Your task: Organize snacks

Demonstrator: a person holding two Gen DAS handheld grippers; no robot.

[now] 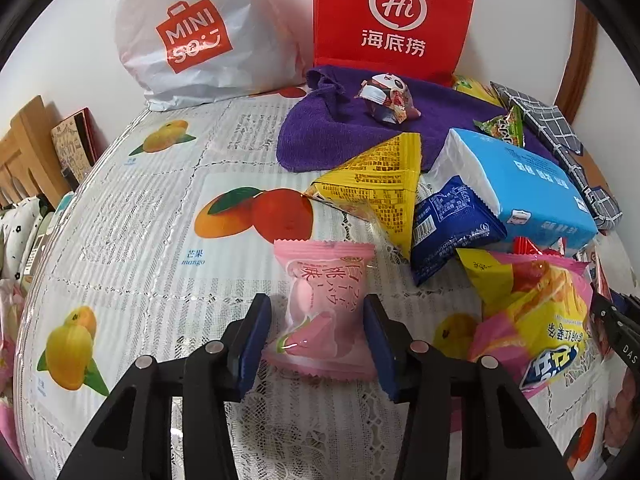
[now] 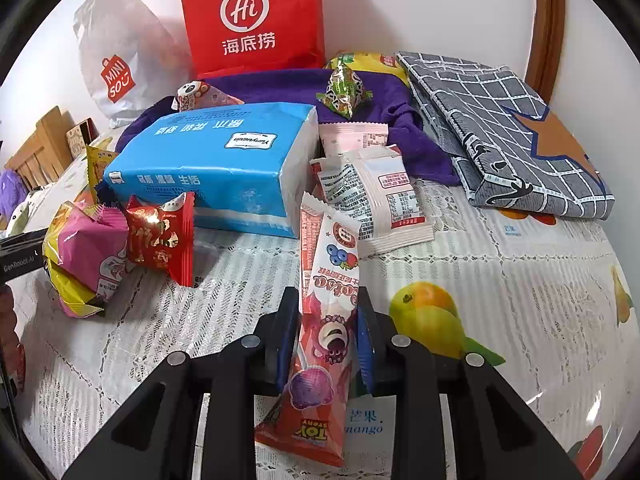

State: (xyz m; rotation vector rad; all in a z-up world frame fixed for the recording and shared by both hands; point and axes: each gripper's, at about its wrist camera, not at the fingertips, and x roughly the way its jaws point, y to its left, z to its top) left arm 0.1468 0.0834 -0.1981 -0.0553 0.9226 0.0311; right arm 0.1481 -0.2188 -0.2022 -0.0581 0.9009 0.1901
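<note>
The left gripper (image 1: 316, 334) has its blue pads closed against both sides of a pink peach-candy packet (image 1: 322, 312), pinching it at the waist; the packet's lower edge lies on the lace-and-fruit tablecloth (image 1: 140, 216). To the left of these jaws the cloth runs bare all the way to the table's left edge, where a wooden rack (image 1: 24, 148) stands. To the right it is crowded: a pink-and-yellow snack bag (image 1: 536, 312) lies just beside the right finger, with a dark blue packet (image 1: 448, 228) and a yellow triangular packet (image 1: 380, 184) beyond.

The right gripper (image 2: 326, 340) stands narrow around a long pink lollipop-print stick packet (image 2: 324, 320); the left pad touches it, but whether the right pad presses cannot be told. The packet's tip reaches up to a white sachet (image 2: 372, 200). Right of these jaws the cloth is open as far as the folded grey checked cloth (image 2: 500, 128). Left, a red wrapped sweet (image 2: 160, 236) sits in front of the blue tissue pack (image 2: 208, 168). At the back, against the wall, a purple towel (image 2: 400, 104), a red bag (image 2: 252, 16) and a white shopping bag (image 2: 116, 52) close the far edge
</note>
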